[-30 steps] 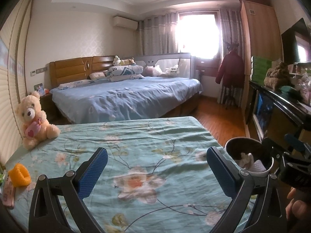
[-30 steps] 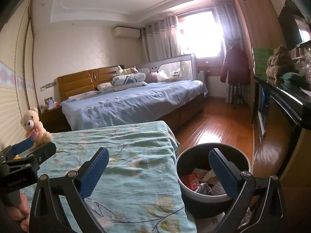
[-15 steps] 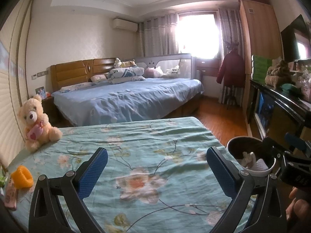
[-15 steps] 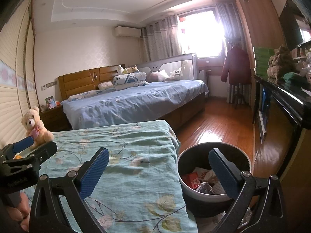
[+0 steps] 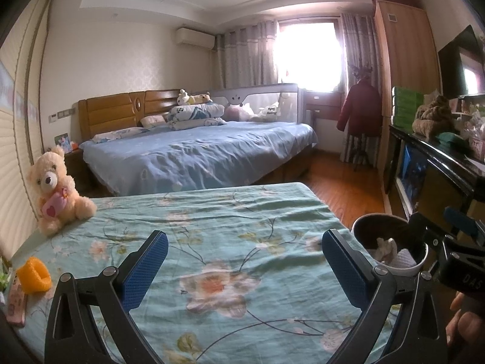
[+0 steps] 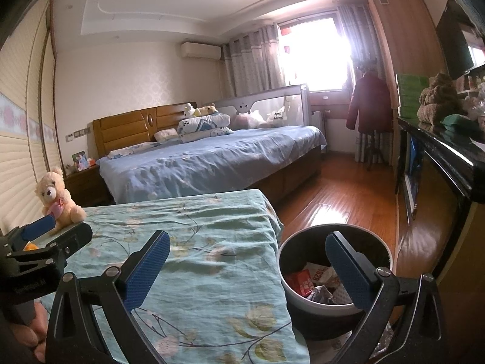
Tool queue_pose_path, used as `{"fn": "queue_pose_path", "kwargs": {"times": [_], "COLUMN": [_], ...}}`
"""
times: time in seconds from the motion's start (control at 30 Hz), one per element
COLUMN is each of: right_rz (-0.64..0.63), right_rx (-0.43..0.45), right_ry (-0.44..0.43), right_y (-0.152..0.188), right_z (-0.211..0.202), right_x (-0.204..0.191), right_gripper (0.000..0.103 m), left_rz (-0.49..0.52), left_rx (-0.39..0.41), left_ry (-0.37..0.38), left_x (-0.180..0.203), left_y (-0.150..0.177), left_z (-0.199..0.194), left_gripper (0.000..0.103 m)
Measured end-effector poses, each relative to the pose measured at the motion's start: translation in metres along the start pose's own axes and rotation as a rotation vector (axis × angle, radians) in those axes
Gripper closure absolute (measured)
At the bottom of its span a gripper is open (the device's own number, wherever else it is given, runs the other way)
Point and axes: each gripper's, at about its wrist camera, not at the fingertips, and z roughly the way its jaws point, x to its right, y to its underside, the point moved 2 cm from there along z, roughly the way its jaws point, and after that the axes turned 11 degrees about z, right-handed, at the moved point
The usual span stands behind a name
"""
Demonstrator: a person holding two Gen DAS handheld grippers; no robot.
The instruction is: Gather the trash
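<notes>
A round trash bin [image 6: 335,276] with a white rim stands on the floor at the right edge of the floral bed [image 6: 197,257]. It holds red and white wrappers and crumpled paper. It also shows in the left wrist view [image 5: 391,248] with white paper inside. My left gripper [image 5: 244,268] is open and empty above the floral bedcover [image 5: 227,242]. My right gripper [image 6: 247,270] is open and empty, its right finger over the bin and its left finger over the bed edge.
A teddy bear [image 5: 56,191] sits at the bed's far left. An orange cup-like object [image 5: 33,276] and a pink phone [image 5: 16,305] lie at the left edge. A blue bed [image 5: 197,154] stands behind. A dark cabinet [image 6: 439,176] lines the right, beside wooden floor [image 6: 342,191].
Both views have tilted up and shifted slightly, so the bear and the bin sit a little lower in the frame. Both grippers stay open and empty.
</notes>
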Motion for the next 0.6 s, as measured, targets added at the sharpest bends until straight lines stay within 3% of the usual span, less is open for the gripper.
{"fn": "queue_pose_path", "kwargs": {"times": [0.6], "right_rz": [-0.002], "right_rx": [0.001], "right_ry": [-0.002], "right_y": [-0.0021], "right_z": [-0.0002], "right_x": [-0.0054], "right_gripper": [0.0], "left_rz": [-0.004], "left_rx": [-0.004], "left_ry": [0.007], "left_x": [-0.0008], "left_y": [0.0001], "left_z": [0.0], "left_gripper": [0.001]}}
